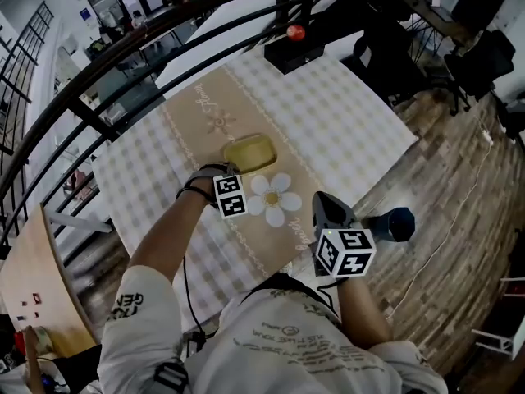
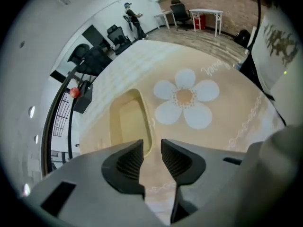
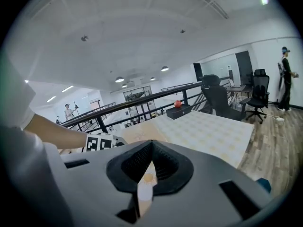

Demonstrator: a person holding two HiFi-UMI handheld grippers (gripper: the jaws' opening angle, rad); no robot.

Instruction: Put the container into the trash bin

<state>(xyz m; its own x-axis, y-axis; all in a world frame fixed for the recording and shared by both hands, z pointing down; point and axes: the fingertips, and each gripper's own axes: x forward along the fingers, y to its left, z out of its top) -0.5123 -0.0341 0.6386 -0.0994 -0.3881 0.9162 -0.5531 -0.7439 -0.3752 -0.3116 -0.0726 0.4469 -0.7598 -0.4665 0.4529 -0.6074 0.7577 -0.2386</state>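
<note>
Over table (image 1: 344, 113), left gripper (image 2: 152, 148) jaws apart beside yellow container (image 2: 129, 122); right gripper (image 3: 150, 150) jaws together, empty.

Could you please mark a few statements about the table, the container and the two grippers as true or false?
1. The yellow container lies on the beige runner next to the daisy print. True.
2. The left gripper is clamped on the container. False: its jaws stand apart with nothing between them; the container lies just beyond.
3. The right gripper is shut and empty. True.
4. The red round object sits inside the container. False: it rests on the black box at the far edge of the table.
</note>
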